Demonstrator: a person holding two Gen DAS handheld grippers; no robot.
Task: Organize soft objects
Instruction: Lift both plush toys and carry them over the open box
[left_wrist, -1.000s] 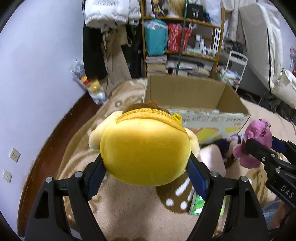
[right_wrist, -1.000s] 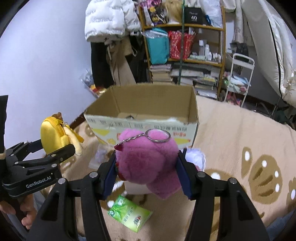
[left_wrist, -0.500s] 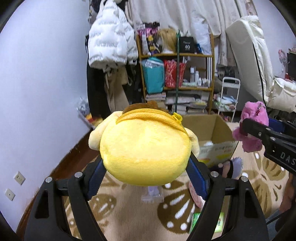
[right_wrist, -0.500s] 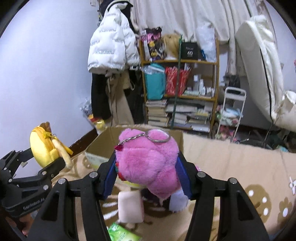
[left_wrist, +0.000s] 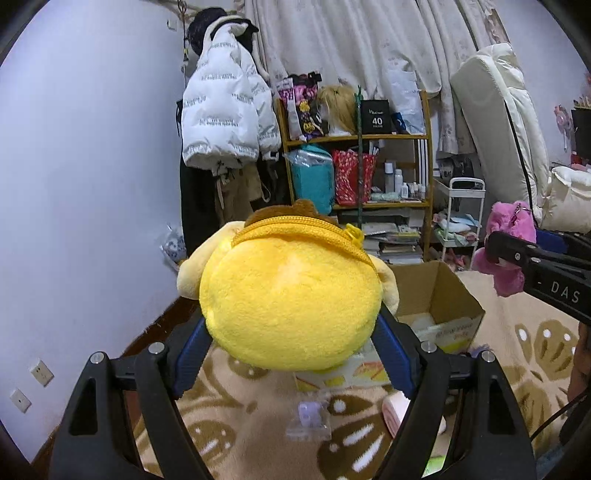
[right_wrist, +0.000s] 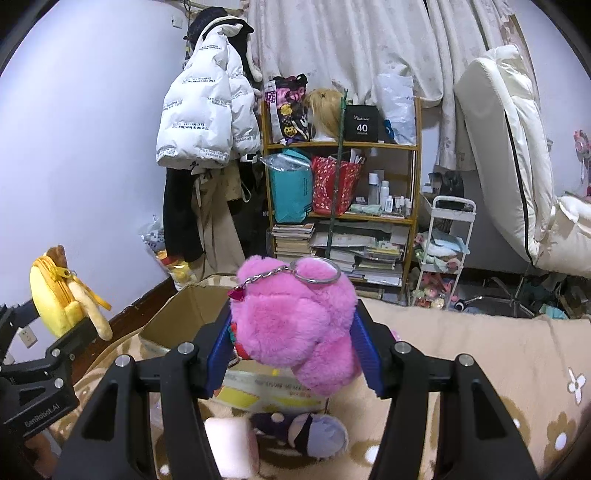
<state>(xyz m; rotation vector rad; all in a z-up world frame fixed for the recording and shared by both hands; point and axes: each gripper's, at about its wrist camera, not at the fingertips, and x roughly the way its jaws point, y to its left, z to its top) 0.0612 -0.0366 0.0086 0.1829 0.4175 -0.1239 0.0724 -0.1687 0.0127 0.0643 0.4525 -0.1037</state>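
My left gripper (left_wrist: 291, 354) is shut on a yellow plush pouch (left_wrist: 291, 306) with a zipper, held high above the rug; it also shows at the left of the right wrist view (right_wrist: 55, 295). My right gripper (right_wrist: 291, 350) is shut on a pink plush toy (right_wrist: 299, 321) with a metal key ring, also seen at the right of the left wrist view (left_wrist: 509, 236). An open cardboard box (left_wrist: 443, 299) sits on the rug beyond both grippers, below them (right_wrist: 184, 314).
A pink soft block (right_wrist: 229, 443) and a purple plush (right_wrist: 314, 432) lie on the patterned rug (right_wrist: 480, 350) before the box. A small clear packet (left_wrist: 310, 421) lies on the rug. A cluttered shelf (right_wrist: 343, 206), hanging jackets and a white cushion stand behind.
Both grippers have risen and tilted upward with their plush toys still held; the box and rug have dropped lower in both views.
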